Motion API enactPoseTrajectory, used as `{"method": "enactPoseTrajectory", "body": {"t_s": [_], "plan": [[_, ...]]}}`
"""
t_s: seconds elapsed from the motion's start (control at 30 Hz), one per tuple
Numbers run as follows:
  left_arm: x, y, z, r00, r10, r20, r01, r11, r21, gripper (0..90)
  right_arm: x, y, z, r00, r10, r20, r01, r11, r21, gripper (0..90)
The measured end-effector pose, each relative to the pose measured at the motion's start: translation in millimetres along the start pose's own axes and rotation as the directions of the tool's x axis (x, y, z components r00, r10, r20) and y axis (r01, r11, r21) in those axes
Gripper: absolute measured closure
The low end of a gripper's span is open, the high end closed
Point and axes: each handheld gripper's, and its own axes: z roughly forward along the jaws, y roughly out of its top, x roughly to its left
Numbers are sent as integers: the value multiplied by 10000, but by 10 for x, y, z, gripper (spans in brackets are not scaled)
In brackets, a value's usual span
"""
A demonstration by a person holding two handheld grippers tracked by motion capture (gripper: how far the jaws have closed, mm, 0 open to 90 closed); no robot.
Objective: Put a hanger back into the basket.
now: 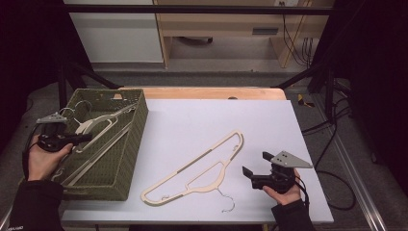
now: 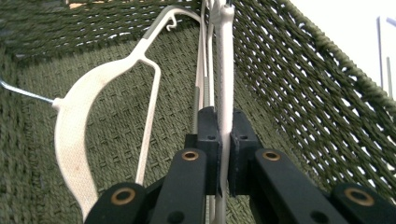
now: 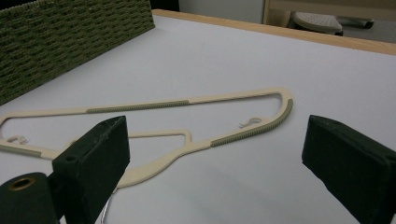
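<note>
Here, a green woven basket (image 1: 126, 144) is seen at the left of a pale surface (image 1: 192, 120), with several cream plastic hangers lying inside it. The left tool (image 1: 82, 138) is lowered into the basket, and its jaws are clamped together on the thin straight bar of one hanger (image 2: 225, 60), as seen up close in the left gripper view; that bar runs upright between the black pads (image 2: 208, 135). Beside it in the basket lies another hanger (image 2: 77, 126) with a curved shoulder and a wire hook.

A further cream hanger (image 1: 202, 168) lies flat on the surface, near the right tool (image 1: 255, 168), whose jaws stand wide apart with nothing between them.

The held hanger is judged to be light and stiff, though thin enough to flex, and its smooth plastic may slip or swivel in the pads. A hold on the ribbed grey strip or near the neck would likely be steadier. Hooks could snag on the weave or on neighbouring hangers.
</note>
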Motion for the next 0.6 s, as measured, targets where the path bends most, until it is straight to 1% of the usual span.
{"method": "enactPoseTrajectory", "body": {"t_s": [0.07,0.13,0.2,0.23,0.27,0.33,0.37,0.4,0.43,0.47,0.5,0.53,0.6], "plan": [[15,-13,11,9997,-250,6,250,9997,66,849,-3,-1,0,10000,-8,0,8,10000,13,82],[33,-26,19,9992,-287,-290,290,9995,106,847,2,-1,1,10000,8,9,-8,10000,28,82],[60,-36,23,9970,-528,-559,531,9986,48,841,6,-1,2,10000,0,-7,0,10000,14,82],[75,-37,26,9957,-468,-794,480,9988,133,839,5,-2,2,10000,2,-3,-2,10000,29,82],[82,-40,38,9930,-597,-1024,625,9977,246,835,5,-2,3,10000,6,2,-6,10000,36,82],[100,-50,70,9854,-557,-1608,652,9964,542,826,6,-3,5,10000,-3,-6,3,10000,34,82],[115,-56,76,9817,-573,-1819,700,9955,645,820,6,-3,8,10000,0,-20,0,10000,13,82],[128,-62,80,9791,-676,-1918,823,9942,699,817,6,-3,8,10000,-13,-17,13,10000,27,82],[136,-69,84,9779,-695,-1974,859,9935,753,814,2,-5,7,10000,-76,-38,76,9999,75,82],[147,-74,89,9747,-682,-2127,882,9924,862,808,6,-6,9,10000,-42,-48,43,9999,96,82],[157,-83,93,9710,-766,-2266,1008,9901,976,799,8,-6,12,10000,-48,-46,48,9999,94,82],[169,-97,97,9686,-846,-2336,1119,9880,1061,787,10,-6,13,10000,-47,-60,47,9999,99,82],[215,-137,113,9620,-1100,-2498,1437,9822,1208,764,12,-8,18,10000,-58,-69,59,9999,108,82]]}}
